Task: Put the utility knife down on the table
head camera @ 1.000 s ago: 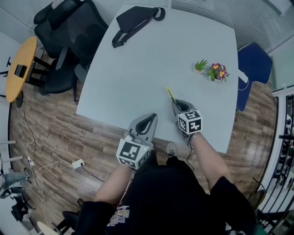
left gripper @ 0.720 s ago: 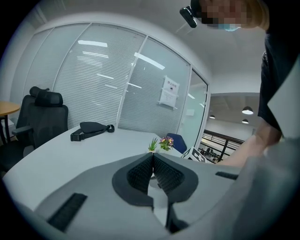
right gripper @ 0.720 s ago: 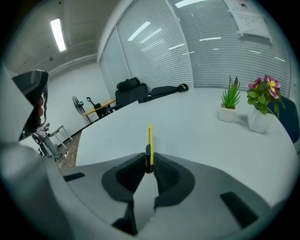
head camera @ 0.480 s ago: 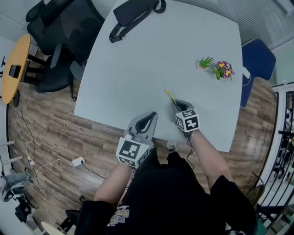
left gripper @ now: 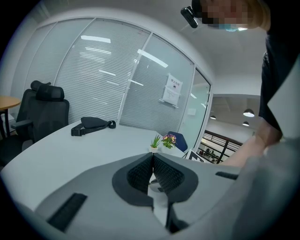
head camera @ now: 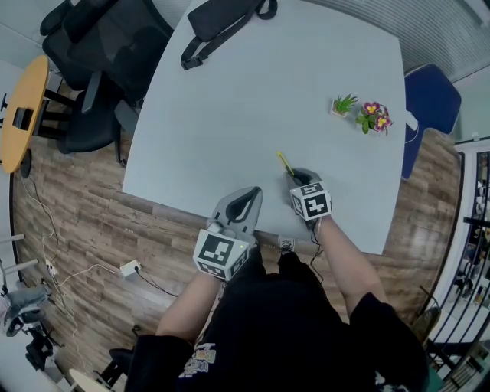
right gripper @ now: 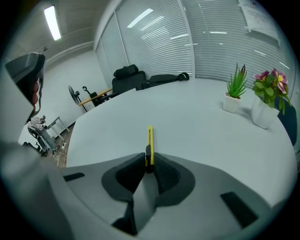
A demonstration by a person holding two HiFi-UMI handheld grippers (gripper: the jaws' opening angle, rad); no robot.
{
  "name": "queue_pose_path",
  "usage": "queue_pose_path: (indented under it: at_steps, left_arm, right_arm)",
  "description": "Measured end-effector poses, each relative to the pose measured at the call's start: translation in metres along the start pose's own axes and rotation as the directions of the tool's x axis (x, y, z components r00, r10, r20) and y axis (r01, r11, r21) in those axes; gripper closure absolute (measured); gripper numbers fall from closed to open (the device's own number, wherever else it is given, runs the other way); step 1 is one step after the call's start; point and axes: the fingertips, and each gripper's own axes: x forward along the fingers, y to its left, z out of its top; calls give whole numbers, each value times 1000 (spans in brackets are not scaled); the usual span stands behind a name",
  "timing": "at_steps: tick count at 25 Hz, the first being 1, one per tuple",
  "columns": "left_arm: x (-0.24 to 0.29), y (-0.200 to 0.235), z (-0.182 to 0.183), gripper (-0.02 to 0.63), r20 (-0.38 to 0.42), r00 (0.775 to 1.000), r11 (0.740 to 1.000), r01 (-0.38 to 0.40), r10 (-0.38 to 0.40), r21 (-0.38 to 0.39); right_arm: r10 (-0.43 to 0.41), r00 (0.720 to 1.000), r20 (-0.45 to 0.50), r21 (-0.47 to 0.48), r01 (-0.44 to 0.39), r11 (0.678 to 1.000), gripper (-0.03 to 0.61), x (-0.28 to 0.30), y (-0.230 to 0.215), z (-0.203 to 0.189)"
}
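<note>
A slim yellow utility knife (head camera: 285, 162) (right gripper: 150, 138) sticks forward out of my right gripper (head camera: 298, 178) (right gripper: 149, 163), which is shut on its rear end. The knife lies low over the pale grey table (head camera: 230, 115), near the front edge; I cannot tell whether it touches the top. My left gripper (head camera: 244, 200) (left gripper: 152, 165) hangs at the table's front edge, left of the right one, with its jaws shut and nothing between them.
A black waist bag (head camera: 222, 23) lies at the table's far side. Two small potted plants (head camera: 343, 104) (head camera: 371, 116) stand at the right. Black office chairs (head camera: 99, 53) are at the left, a blue chair (head camera: 427, 99) at the right, and a round wooden table (head camera: 19, 115) at the far left.
The view has shifted a little. Both grippers keep their places, and the knife stays in the right jaws.
</note>
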Motion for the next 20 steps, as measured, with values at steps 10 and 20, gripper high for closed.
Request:
queue_pose_path:
  at_steps: [10, 20]
  left_arm:
    - [-6, -8, 1, 609, 6, 1000, 1000, -21, 21, 7]
    - [-12, -25, 9, 609, 35, 998, 999, -46, 45, 28]
  right_arm:
    - [13, 1000, 2, -15, -13, 1000, 494, -2, 1, 1]
    - [41, 996, 83, -49, -37, 998, 500, -30, 4, 21]
